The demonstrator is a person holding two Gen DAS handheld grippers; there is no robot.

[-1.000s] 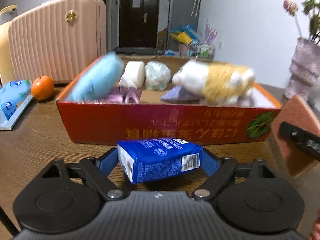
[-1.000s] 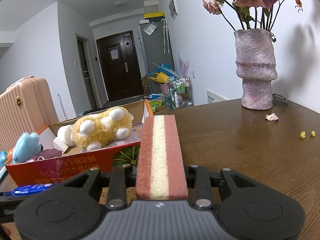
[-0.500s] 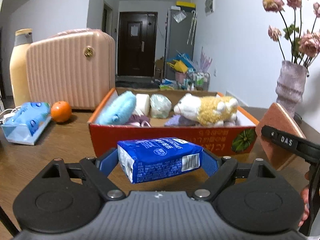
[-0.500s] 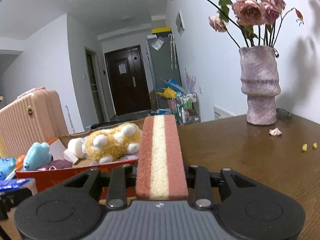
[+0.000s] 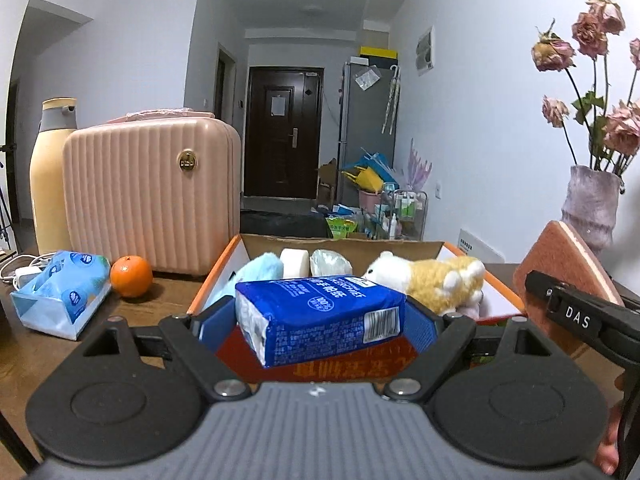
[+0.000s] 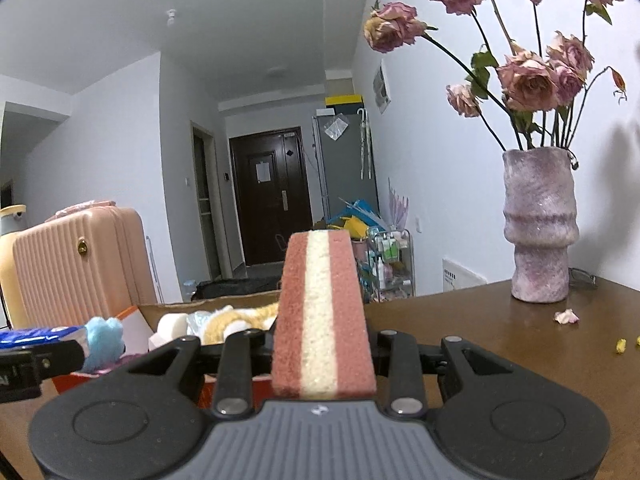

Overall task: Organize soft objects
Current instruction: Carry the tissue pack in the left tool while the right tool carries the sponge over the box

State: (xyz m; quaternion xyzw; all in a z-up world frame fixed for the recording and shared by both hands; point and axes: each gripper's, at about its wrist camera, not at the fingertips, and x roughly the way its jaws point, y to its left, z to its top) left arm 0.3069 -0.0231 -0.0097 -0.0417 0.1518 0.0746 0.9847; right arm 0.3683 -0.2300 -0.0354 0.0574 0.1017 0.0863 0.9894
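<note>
I hold one soft thing in each hand, and both need to go into the box (image 5: 360, 364) in front of me. My left gripper (image 5: 320, 316) squeezes the blue tissue pack (image 5: 320, 320) by its two short ends, so the pack lies sideways, long side across, the same way as the box's near wall. My right gripper (image 6: 322, 344) is pinched tight on the sponge (image 6: 322, 320), which stands on its thin edge and points straight ahead.

The box is just ahead of my left fingers and a bit below them (the pack hides part of the near wall). From my right hand the box is ahead and off to the left, so I think the left hand is nearer and should go first.

Inside, the yellow plush (image 5: 436, 284) fills the right side and the blue plush (image 5: 256, 276) the left. The middle, near the front, looks free, I think.
</note>
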